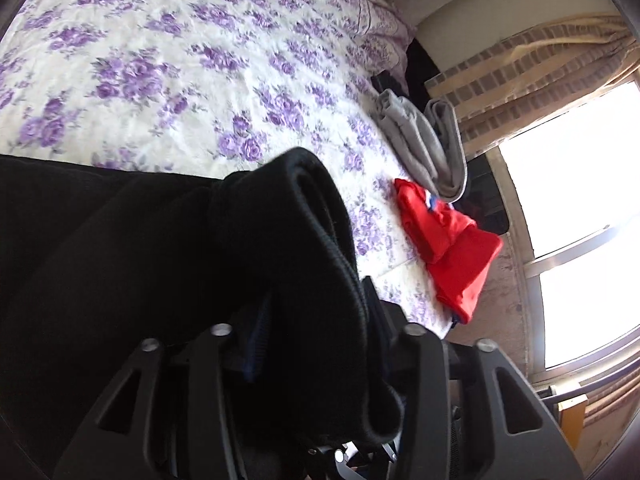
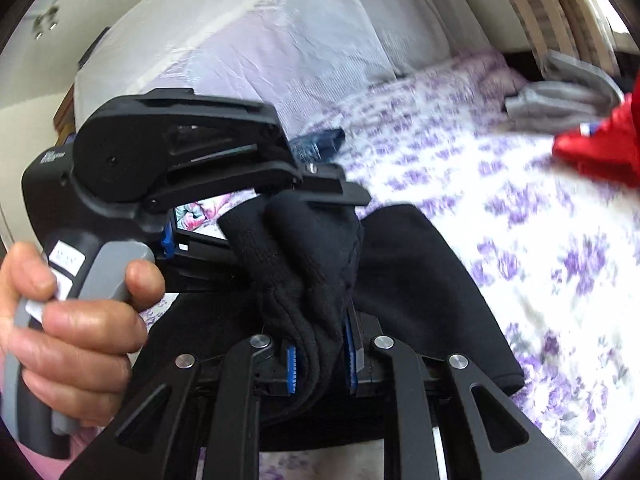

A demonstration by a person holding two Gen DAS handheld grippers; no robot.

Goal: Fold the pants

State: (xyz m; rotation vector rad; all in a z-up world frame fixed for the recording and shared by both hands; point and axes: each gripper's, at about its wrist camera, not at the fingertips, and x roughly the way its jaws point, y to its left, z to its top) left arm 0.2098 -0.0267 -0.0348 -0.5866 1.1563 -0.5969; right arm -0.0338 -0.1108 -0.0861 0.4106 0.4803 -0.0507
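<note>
Both grippers — left gripper (image 1: 312, 320), right gripper (image 2: 320, 356) — clenched the black pants (image 2: 304, 248) above the floral bedspread (image 1: 160, 80), apparently to carry over a fold.

Matt black knitted pants (image 2: 312, 248), ribbed at the hem; soft floral cotton bedspread (image 1: 168, 80), lightly creased.

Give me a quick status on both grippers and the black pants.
Right gripper shut on black pants. Left gripper holds pants too, fingers buried in cloth. Red garment and grey garment lie beyond.
</note>
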